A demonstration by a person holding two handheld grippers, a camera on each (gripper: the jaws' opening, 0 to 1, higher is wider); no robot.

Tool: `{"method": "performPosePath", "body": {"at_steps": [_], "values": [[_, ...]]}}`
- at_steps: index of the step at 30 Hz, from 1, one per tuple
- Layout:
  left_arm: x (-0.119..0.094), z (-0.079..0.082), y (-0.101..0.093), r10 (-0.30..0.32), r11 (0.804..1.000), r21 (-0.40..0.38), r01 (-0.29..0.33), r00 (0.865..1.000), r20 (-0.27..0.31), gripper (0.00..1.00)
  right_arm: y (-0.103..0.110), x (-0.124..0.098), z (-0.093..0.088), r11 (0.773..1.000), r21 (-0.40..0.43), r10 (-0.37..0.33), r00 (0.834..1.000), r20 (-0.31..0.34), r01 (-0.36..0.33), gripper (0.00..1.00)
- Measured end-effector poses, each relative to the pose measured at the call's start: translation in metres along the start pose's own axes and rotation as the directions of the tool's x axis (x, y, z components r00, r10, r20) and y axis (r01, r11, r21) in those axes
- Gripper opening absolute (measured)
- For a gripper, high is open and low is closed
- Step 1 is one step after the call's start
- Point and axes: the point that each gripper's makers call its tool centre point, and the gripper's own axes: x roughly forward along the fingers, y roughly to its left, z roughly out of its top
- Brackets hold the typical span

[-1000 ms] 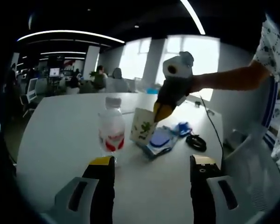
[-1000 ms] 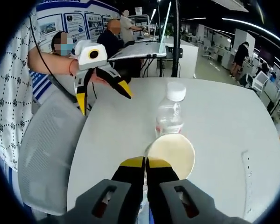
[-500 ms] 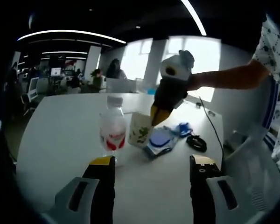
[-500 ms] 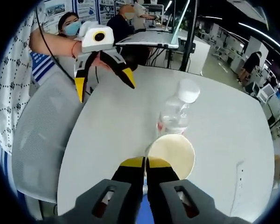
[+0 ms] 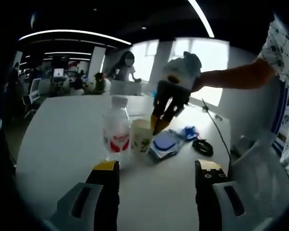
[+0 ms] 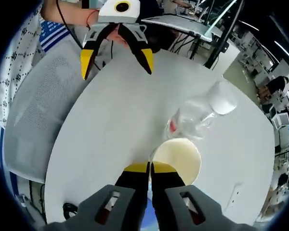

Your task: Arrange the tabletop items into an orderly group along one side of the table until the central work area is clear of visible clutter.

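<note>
A paper cup [image 5: 141, 137] with a green leaf print stands on the white table [image 5: 58, 130], right beside a clear water bottle [image 5: 116, 132] with a red label and white cap. My right gripper [image 5: 156, 124] is shut on the cup's rim from above. In the right gripper view the jaws [image 6: 150, 168] pinch the rim of the cup [image 6: 178, 160], with the bottle [image 6: 198, 114] just beyond. My left gripper [image 5: 154, 166] stands open near the table's front, nothing between its fingers; it also appears across the table as the left gripper [image 6: 116, 52].
A blue-and-white packet [image 5: 165, 144], a small blue item [image 5: 188, 132] and a black coiled cable [image 5: 203, 147] lie to the cup's right. A grey mesh chair [image 6: 36, 115] stands at the table's edge. People sit at desks in the background.
My right gripper has carried the cup leftward and set it upright next to the bottle. The right gripper view has rolled. The left gripper stays open in place.
</note>
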Motion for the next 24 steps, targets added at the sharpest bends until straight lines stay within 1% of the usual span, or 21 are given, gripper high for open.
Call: {"method": "performPosePath", "body": {"at_steps": [2, 5, 14, 17, 24], "values": [[0.000, -0.001, 0.001, 0.000, 1.000, 0.001, 0.000, 1.000, -0.002, 0.60, 0.001, 0.003, -0.005, 1.000, -0.030, 0.007, 0.999, -0.033, -0.008, 0.00], [0.000, 0.000, 0.002, 0.002, 1.000, -0.001, -0.002, 1.000, 0.000, 0.60, 0.002, 0.007, -0.007, 0.999, -0.045, 0.015, 0.999, -0.046, -0.017, 0.00], [-0.001, -0.002, 0.002, 0.004, 1.000, -0.007, -0.004, 1.000, -0.002, 0.60, 0.001, 0.015, -0.008, 0.997, -0.069, 0.028, 0.998, -0.058, -0.032, 0.00], [-0.001, -0.003, 0.004, 0.003, 1.000, -0.006, -0.003, 1.000, -0.002, 0.60, 0.001, 0.018, -0.011, 0.997, -0.075, 0.031, 0.997, -0.070, -0.036, 0.00], [-0.001, -0.004, 0.004, 0.002, 1.000, -0.009, -0.003, 1.000, -0.004, 0.59, 0.001, 0.019, -0.012, 0.997, -0.069, 0.032, 0.997, -0.072, -0.037, 0.00]]}}
